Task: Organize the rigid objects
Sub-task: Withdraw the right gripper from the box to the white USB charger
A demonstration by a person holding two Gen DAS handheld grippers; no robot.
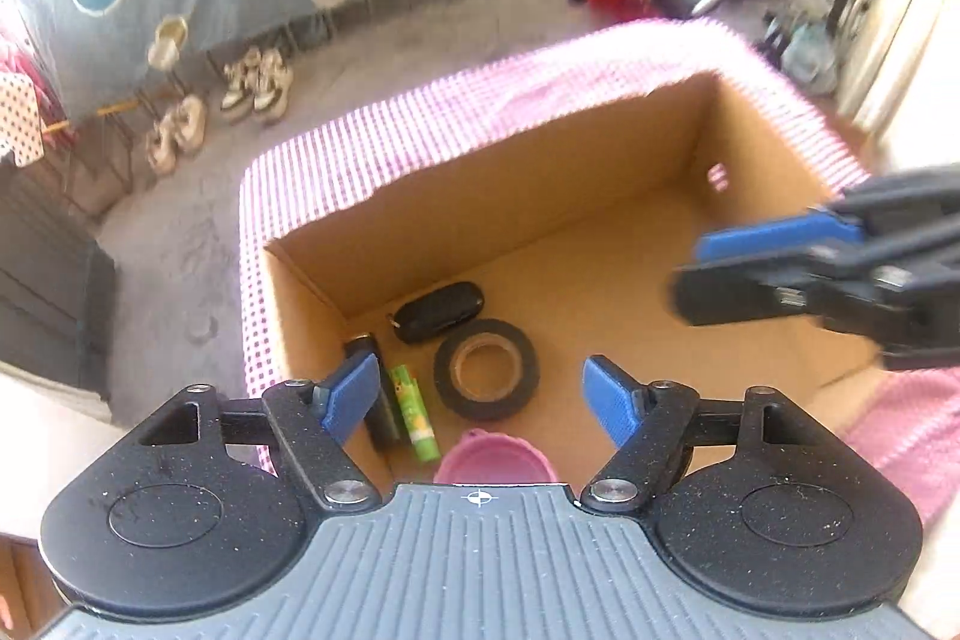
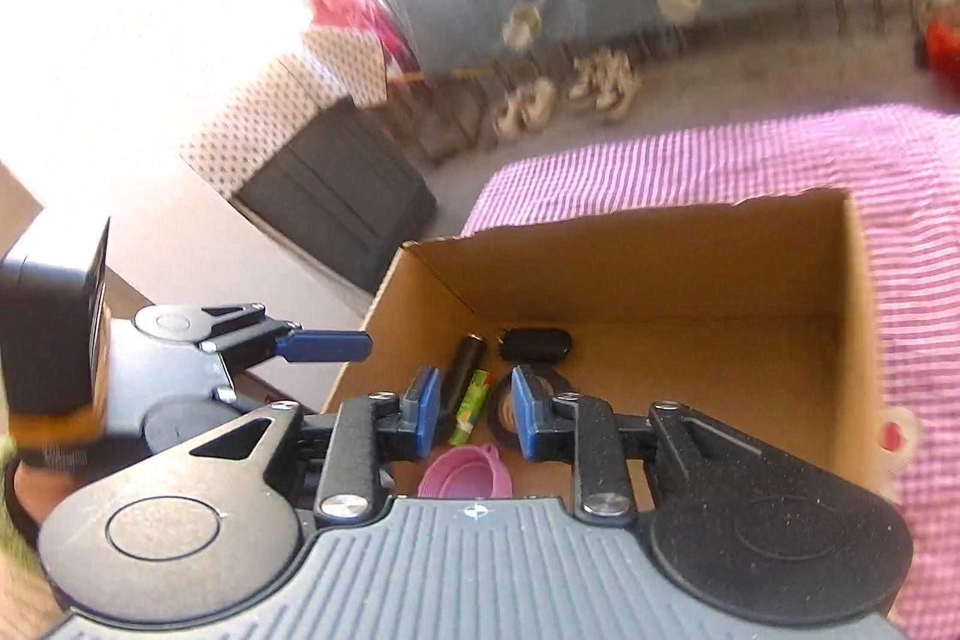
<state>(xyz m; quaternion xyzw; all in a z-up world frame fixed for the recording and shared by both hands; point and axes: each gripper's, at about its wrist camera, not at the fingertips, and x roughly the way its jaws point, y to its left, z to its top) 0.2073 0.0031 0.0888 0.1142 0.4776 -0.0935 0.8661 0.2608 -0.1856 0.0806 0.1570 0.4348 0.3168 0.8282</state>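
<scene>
Both my left gripper (image 1: pixel 483 394) and right gripper (image 2: pixel 474 409) hang open and empty; below them tape roll (image 1: pixel 486 370), key fob (image 1: pixel 441 311) and pink cup (image 1: pixel 493 457) already lie boxed in the cardboard box (image 1: pixel 600 148).

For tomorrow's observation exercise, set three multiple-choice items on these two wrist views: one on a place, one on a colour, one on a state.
1. Where does the roll of black tape lie?
A. Inside the cardboard box
B. On the checked cloth
C. On the floor

2. What colour is the small tube beside the tape?
A. Red
B. Green
C. White

3. How is the left gripper?
A. Shut on the tape
B. Shut on the pink cup
C. Open, holding nothing

Answers: 1 A, the tape rests on the box floor; 2 B, its body is bright green; 3 C, its blue pads stand apart with nothing between them.
</scene>
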